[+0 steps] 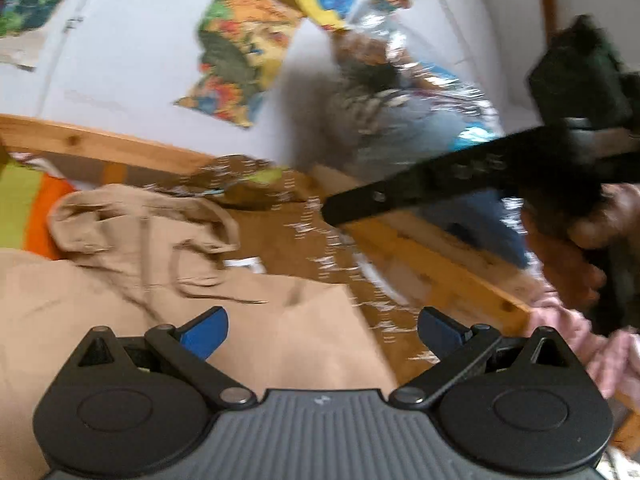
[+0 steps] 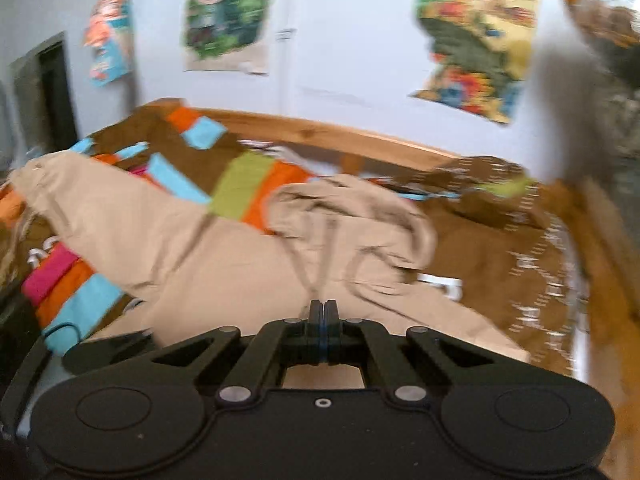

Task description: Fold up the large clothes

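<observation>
brown bedspread point(image 2: 492, 248) with orange, blue, green and pink patches covered the bed, inside a wooden bed frame point(image 2: 332, 130). colourful posters point(image 2: 476, 36) hung on the white wall point(image 2: 352, 40). dark doorway point(image 2: 56, 92) sat far left. pink cloth point(image 1: 600, 344) lay at the right edge, blurred.

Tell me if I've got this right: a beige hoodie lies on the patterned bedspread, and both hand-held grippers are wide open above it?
Not quite. Only the left hand-held gripper is wide open, as the left wrist view shows. The right hand-held gripper is shut, its fingers pressed together in the right wrist view. The beige hoodie does lie on the patterned bedspread.
</observation>
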The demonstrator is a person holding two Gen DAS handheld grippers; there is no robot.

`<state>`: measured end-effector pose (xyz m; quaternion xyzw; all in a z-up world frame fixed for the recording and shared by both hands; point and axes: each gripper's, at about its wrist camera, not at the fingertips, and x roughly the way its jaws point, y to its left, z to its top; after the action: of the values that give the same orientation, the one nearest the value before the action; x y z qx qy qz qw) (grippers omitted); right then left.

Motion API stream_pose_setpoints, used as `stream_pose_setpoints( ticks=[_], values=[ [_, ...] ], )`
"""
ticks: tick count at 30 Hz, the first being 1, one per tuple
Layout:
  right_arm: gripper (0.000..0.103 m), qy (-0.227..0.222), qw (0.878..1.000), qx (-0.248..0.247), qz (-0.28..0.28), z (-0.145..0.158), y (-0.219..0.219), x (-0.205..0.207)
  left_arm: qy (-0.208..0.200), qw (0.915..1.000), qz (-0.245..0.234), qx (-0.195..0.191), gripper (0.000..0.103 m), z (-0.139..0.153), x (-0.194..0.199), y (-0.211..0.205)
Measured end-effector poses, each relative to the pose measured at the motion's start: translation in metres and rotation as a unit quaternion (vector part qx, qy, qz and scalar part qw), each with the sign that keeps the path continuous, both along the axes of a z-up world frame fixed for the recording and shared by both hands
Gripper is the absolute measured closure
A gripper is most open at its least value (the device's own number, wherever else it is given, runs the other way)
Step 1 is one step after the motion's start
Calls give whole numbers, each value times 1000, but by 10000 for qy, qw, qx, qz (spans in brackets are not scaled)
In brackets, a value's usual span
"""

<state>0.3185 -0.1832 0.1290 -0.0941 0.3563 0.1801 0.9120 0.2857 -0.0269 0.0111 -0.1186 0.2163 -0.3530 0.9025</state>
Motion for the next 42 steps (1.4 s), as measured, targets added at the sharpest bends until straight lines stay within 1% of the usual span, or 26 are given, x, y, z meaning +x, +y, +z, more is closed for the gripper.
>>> stream_pose_setpoints(
  ticks=[3,6,8,10,11,12,13,14,15,16,17,19,21,23,24,25,27,30,32,34,35,37,38,39,41,42],
  values=[
    [103,68,9996,114,230,-15,17,7,460,9966,406,547,1,-13,19,-4],
    [103,79,9995,88,306,-27,13,7,962,9904,551,829,1,-38,40,-1],
    [103,119,9996,108,219,-39,5,11,1425,9848,613,784,1,-61,53,5],
    [103,166,9997,137,81,-56,-9,11,1990,9763,609,601,4,-88,67,11],
    [102,217,9996,156,-74,-67,-19,10,2244,9717,568,478,9,-101,73,12],
    [91,250,9993,181,-223,-77,-28,9,2453,9673,525,376,13,-115,75,15],
    [85,261,9987,163,-410,-90,-40,6,2604,9637,512,305,15,-124,79,13],
    [78,221,9980,79,-591,-105,-51,0,2729,9605,501,234,23,-131,82,12],
    [76,167,9972,-27,-722,-118,-60,-6,2828,9577,493,195,28,-137,84,10],
    [75,142,9963,-144,-836,-132,-70,-13,2866,9565,498,205,28,-139,85,8],
    [74,153,9947,-261,-986,-148,-80,-22,2807,9580,517,277,30,-139,85,5],
    [71,156,9911,-194,-1307,-176,-99,-39,2687,9610,486,446,36,-140,80,1],
    [71,335,9872,-18,-1558,-199,-115,-57,2707,9595,467,632,58,-135,77,-3],
    [71,443,9834,99,-1758,-217,-125,-74,2689,9582,501,836,66,-132,73,-10],
    [70,453,9822,115,-1818,-223,-127,-82,2642,9583,539,951,78,-131,73,-14],
    [69,435,9812,119,-1875,-227,-126,-89,2628,9573,603,1043,79,-130,72,-17],
    [67,366,9798,147,-1962,-236,-128,-100,2472,9600,721,1097,93,-125,66,-20],
    [67,210,9770,150,-2115,-238,-126,-109,1958,9663,1055,1294,100,-101,55,-23],
    [67,25,9756,57,-2197,-234,-126,-111,1451,9687,1340,1506,101,-78,45,-23],
    [67,-206,9739,-48,-2262,-226,-127,-111,952,9684,1591,1670,101,-55,34,-17],
    [67,-364,9722,-84,-2312,-220,-128,-111,717,9676,1712,1713,101,-42,27,-11],
    [64,-576,9694,-113,-2382,-212,-130,-109,435,9640,1881,1828,101,-22,17,2],
    [56,-602,9689,-123,-2396,-210,-130,-107,316,9617,1959,1891,101,-13,15,8],
    [50,-601,9687,-116,-2404,-210,-130,-104,223,9594,2031,1945,101,-5,14,16],
    [47,-589,9698,-61,-2367,-212,-128,-98,185,9557,2123,2029,101,5,20,30],
    [45,-574,9705,-50,-2342,-214,-125,-95,174,9524,2099,2204,101,4,23,32]
  ],
)
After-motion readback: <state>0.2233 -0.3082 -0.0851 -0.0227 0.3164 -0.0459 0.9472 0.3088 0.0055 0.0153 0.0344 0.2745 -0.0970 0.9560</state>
